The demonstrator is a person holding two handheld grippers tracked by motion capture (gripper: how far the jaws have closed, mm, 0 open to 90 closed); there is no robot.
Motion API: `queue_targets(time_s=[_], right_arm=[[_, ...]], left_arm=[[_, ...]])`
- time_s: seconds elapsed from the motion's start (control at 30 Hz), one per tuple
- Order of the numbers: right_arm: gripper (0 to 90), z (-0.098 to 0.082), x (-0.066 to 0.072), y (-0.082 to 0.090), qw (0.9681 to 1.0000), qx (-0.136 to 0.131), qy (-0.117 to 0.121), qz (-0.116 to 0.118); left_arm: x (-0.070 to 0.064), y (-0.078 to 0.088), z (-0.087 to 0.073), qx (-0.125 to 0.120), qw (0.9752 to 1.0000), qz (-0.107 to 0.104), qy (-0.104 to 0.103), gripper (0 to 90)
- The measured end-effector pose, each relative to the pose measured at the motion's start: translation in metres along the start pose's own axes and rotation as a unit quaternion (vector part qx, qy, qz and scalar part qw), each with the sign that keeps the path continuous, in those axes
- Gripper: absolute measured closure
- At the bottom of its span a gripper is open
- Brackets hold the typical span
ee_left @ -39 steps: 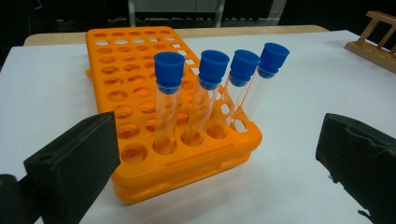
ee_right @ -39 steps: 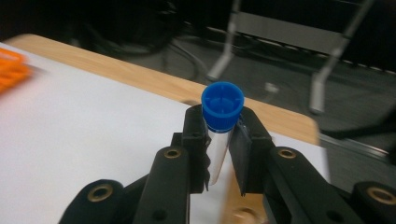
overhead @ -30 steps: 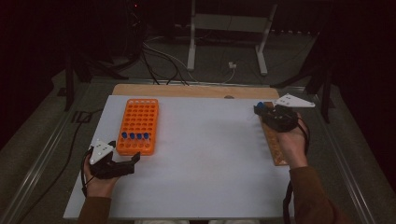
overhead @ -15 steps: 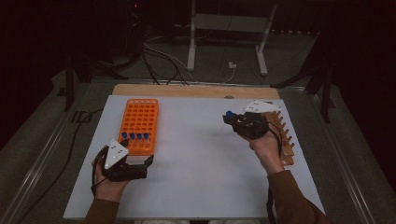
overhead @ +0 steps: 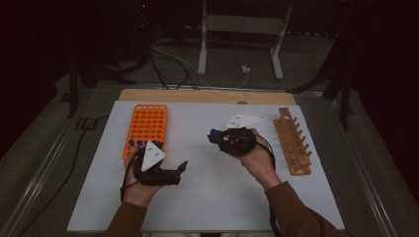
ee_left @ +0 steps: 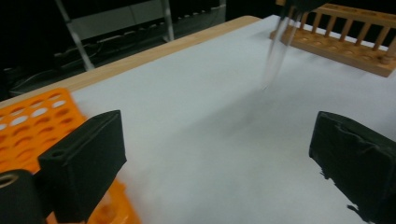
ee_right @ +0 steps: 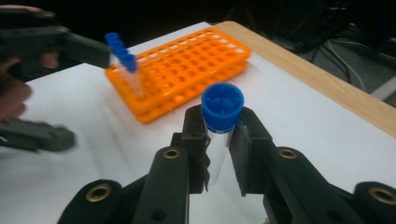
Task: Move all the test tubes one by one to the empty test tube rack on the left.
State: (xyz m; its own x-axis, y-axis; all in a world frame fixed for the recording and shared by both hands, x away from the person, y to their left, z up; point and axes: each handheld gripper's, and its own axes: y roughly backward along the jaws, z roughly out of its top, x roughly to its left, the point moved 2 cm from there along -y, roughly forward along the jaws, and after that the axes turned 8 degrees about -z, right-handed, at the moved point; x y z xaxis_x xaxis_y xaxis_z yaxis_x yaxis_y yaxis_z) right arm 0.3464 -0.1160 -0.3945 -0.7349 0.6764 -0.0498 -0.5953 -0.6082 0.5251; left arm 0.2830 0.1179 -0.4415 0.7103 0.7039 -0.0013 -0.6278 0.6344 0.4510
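Dark room, grey floor, cables, metal stand

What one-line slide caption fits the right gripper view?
Right gripper clamps a blue-capped clear tube, facing the orange rack on the white table.

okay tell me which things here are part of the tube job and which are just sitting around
In the job:
- blue-capped tube, clamped in the right gripper
- orange rack holding more capped tubes
- wooden rack
- left gripper, jaws apart, nothing between them

Lying about:
- cables on the floor
- metal stand behind the table
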Motion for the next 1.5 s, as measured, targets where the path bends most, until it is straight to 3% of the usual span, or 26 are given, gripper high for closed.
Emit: queue_targets(time_s=[0.13, 0.2, 0.27, 0.47, 0.67, 0.83, 1.07, 1.3, 1.5], right_arm=[[76.5, 0.003, 0.013, -0.007, 0.9997, 0.001, -0.002, 0.022], [76.6, 0.005, 0.019, -0.01, 0.9995, 0.0, -0.004, 0.032], [76.5, 0.007, 0.025, -0.012, 0.9991, 0.0, -0.005, 0.041], [76.5, 0.012, 0.037, -0.017, 0.9982, 0.002, 0.002, 0.059], [76.5, 0.014, 0.041, -0.019, 0.9974, -0.002, -0.003, 0.073], [76.6, 0.013, 0.042, -0.019, 0.9968, -0.002, -0.008, 0.08], [76.1, 0.013, 0.04, -0.018, 0.9962, -0.006, -0.012, 0.087], [55.1, 0.011, 0.033, -0.014, 0.9951, -0.013, -0.02, 0.095], [31.5, 0.005, 0.023, -0.006, 0.9974, -0.009, -0.023, 0.067]], left_arm=[[-0.008, -0.011, 0.004, 0.004, 0.9999, -0.005, -0.01, 9.1], [-0.011, -0.014, 0.006, 0.0, 0.9998, -0.015, -0.014, 19.4], [-0.013, -0.017, 0.008, 0.0, 0.9996, -0.017, -0.021, 24.4], [-0.016, -0.023, 0.012, -0.011, 0.9995, -0.023, -0.017, 50.7], [-0.017, -0.023, 0.015, -0.021, 0.9992, -0.03, -0.014, 67.9], [-0.015, -0.023, 0.015, -0.024, 0.9993, -0.026, -0.012, 76.8], [-0.016, -0.022, 0.015, -0.029, 0.999, -0.028, -0.019, 77.7], [-0.009, -0.019, 0.013, -0.026, 0.9994, -0.02, -0.009, 78.0], [0.004, -0.009, 0.009, -0.035, 0.9993, -0.008, 0.011, 78.0]])
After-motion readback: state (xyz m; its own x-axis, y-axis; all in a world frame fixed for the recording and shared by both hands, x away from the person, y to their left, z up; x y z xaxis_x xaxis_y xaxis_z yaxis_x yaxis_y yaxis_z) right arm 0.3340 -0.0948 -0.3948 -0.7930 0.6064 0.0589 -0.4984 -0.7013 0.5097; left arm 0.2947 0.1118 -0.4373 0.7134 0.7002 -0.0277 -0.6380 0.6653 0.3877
